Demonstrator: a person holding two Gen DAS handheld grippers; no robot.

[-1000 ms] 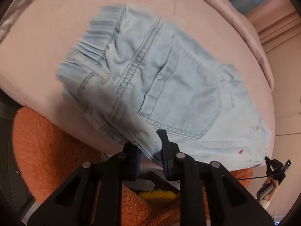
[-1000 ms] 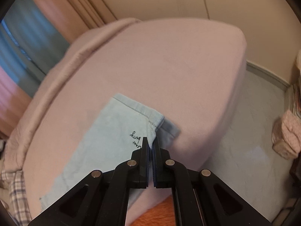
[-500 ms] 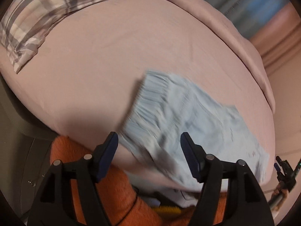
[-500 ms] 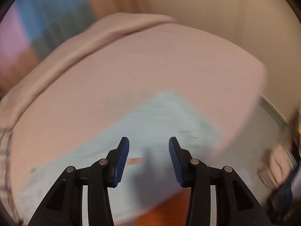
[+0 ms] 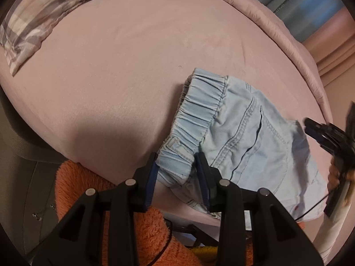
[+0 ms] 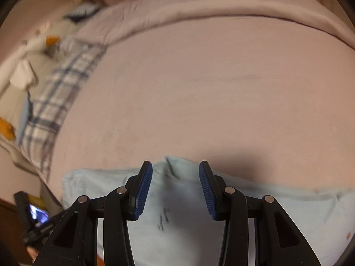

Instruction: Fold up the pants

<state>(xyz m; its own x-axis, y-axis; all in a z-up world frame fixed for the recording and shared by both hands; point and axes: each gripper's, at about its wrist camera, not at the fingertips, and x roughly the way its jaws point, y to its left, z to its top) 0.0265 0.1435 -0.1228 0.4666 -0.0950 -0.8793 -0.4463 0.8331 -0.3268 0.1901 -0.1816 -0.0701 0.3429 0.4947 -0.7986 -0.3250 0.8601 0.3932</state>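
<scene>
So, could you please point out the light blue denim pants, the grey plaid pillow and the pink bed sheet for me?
light blue denim pants (image 5: 261,137): left wrist view, on the back pocket panel.
grey plaid pillow (image 5: 51,11): left wrist view, on its checked cover.
pink bed sheet (image 5: 124,71): left wrist view, on a bare stretch.

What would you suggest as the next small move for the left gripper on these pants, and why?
Probably finish closing the left gripper on the waistband. Its jaws are closing with the elastic corner of the pants between them near the edge of the bed, while the right gripper hangs open over the fabric, holding nothing.
</scene>
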